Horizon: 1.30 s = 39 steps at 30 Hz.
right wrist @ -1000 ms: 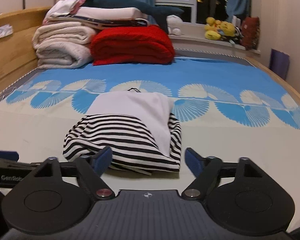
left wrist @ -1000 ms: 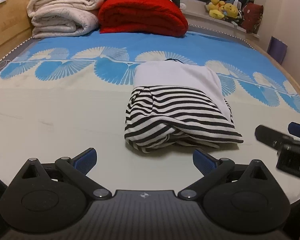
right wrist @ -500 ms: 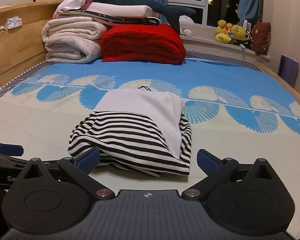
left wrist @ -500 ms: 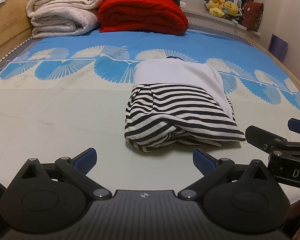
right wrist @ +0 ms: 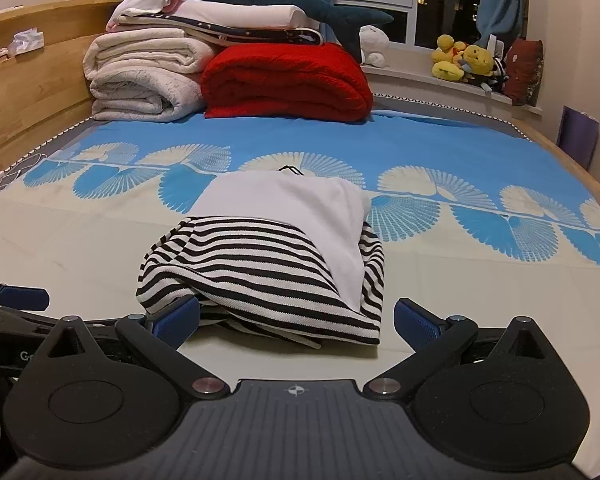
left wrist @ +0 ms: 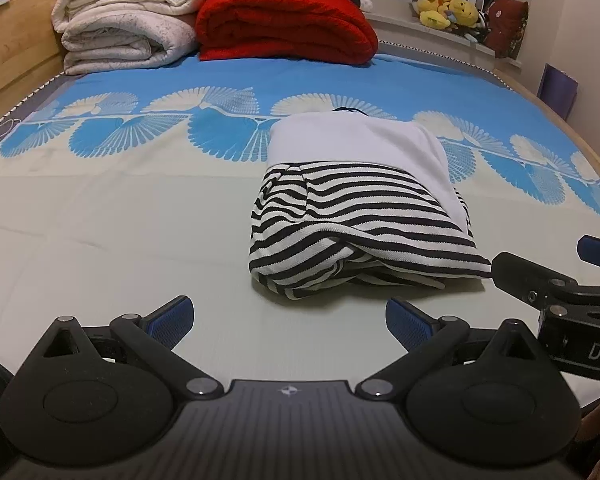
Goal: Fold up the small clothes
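Your shirt [left wrist: 356,216] lies folded into a compact bundle near the middle of the bed [left wrist: 100,240], on the pale part of the sheet, with the white panel at its 12 o'clock end and the striped layers bunched toward you at 6 o'clock. It looks set there so both tools can reach its near edge, well apart from the blankets [left wrist: 220,20] stacked at 12 o'clock against the headboard end.

Your left gripper [left wrist: 288,320] is spread wide and holds nothing; both blue pads hover over bare sheet, just short of the bundle's near left corner, which sits at about 12 o'clock from it. No contact shows.

Your right gripper [right wrist: 296,318] is likewise wide open and empty. Its left pad [right wrist: 178,318] sits right against the striped hem at 10 o'clock; whether it actually touches the cloth I cannot tell. Its right pad is clear of the fabric at 2 o'clock.

Judging by the loose, rumpled front fold, the bundle probably wants one more tuck or smoothing before it counts as finished.
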{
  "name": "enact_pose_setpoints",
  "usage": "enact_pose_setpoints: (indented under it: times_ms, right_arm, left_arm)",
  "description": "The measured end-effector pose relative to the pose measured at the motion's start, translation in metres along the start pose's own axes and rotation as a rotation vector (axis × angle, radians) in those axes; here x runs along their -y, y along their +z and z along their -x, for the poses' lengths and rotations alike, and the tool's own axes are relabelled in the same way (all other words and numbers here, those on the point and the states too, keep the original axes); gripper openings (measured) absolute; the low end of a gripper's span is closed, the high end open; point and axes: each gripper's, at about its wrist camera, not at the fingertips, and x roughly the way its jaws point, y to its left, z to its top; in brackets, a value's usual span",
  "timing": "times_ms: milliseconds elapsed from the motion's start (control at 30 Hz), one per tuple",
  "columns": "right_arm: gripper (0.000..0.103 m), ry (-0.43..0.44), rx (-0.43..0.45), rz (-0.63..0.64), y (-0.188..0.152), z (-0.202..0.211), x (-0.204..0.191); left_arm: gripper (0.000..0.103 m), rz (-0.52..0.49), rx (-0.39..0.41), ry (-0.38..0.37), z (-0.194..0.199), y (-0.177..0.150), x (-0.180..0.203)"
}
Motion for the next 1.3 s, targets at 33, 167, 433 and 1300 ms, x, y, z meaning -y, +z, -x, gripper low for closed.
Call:
enact_pose_setpoints:
  times_ms: [33, 167, 433, 1300]
  right_arm:
    - [0.102, 0.001, -0.001, -0.001, 0.0000, 0.0000, -0.0001]
    - [0.102, 0.002, -0.002, -0.001, 0.0003, -0.0002, -0.0001]
    - [0.102, 0.005, -0.003, -0.001, 0.0003, -0.0003, -0.0002]
    - [0.102, 0.007, -0.005, -0.001, 0.0008, -0.0010, -0.0014]
  left_arm:
    - [0.102, 0.000, 0.000, 0.000, -0.0001, 0.0000, -0.0001]
    - [0.102, 0.000, -0.001, -0.002, -0.0002, -0.0001, -0.0006]
    - [0.102, 0.005, -0.002, -0.001, -0.0003, 0.0008, -0.0012]
    - [0.102, 0.011, -0.003, 0.005, -0.0003, 0.0025, 0.0008]
